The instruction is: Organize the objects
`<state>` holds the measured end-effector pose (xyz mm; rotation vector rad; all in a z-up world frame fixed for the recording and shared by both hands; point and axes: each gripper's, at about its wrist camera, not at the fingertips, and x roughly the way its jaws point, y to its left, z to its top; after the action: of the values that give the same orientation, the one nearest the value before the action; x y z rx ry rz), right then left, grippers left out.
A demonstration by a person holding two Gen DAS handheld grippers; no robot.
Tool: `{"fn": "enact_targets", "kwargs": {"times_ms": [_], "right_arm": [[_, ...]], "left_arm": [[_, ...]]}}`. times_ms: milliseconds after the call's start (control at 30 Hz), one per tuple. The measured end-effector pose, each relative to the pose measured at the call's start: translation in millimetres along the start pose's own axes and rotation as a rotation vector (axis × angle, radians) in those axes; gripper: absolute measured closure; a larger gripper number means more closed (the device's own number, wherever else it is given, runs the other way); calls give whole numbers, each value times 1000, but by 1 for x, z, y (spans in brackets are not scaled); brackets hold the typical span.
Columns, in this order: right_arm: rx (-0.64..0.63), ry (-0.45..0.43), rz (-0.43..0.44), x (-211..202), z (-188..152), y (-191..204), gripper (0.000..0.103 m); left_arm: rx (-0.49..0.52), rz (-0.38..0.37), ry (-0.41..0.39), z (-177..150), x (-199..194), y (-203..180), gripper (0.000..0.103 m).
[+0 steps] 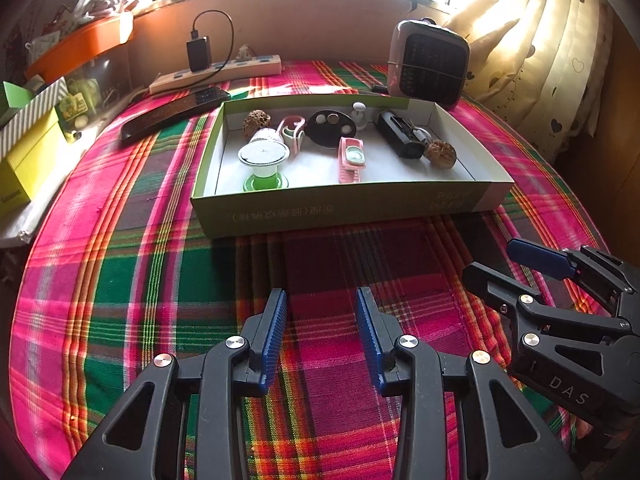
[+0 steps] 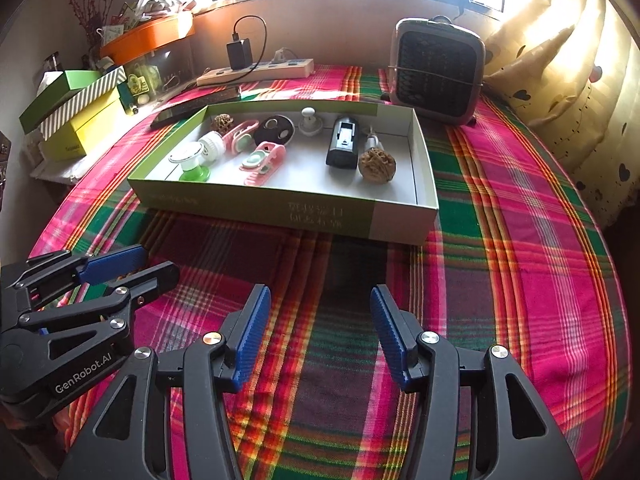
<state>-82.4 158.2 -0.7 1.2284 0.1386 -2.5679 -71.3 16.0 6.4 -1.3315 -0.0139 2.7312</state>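
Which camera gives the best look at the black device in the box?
Right wrist view: the black device lies lengthwise toward the camera, top face and its markings visible. Left wrist view shows it smaller, angled, near the walnut.

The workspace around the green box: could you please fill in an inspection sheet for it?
Surface: plaid cloth, bare in front of the box.
Job's things: shallow green box holds two walnuts, black device, pink clips, green-footed lid.
Clutter: heater, remote, stacked boxes.
Grippers: left gripper and right gripper open, empty.
Cables: power strip with black charger.
Surroundings: window, curtain.
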Motion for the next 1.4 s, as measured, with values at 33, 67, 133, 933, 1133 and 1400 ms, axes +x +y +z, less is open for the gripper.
{"fn": "enact_targets", "kwargs": {"times_ms": [33,67,133,933,1133,1400], "right_arm": [[0,3,2,0,-2,0,50],[1,7,3,1,-3,0,50],[0,12,2,1,-6,1,50],[5,13,-49,-3,-14,0,37],[4,13,-49,-3,-14,0,37],[4,13,-49,-3,-14,0,37]], "left_arm": [[3,3,-6,-1,-1,0,69],[2,7,-9,-2,-1,-1,69],[12,13,-10,-3,-2,-3,69],[4,88,-28,-10,-4,-11,61],[3,88,-28,-10,-4,-12,61],[2,87,-28,-10,-4,-12,61]]}}
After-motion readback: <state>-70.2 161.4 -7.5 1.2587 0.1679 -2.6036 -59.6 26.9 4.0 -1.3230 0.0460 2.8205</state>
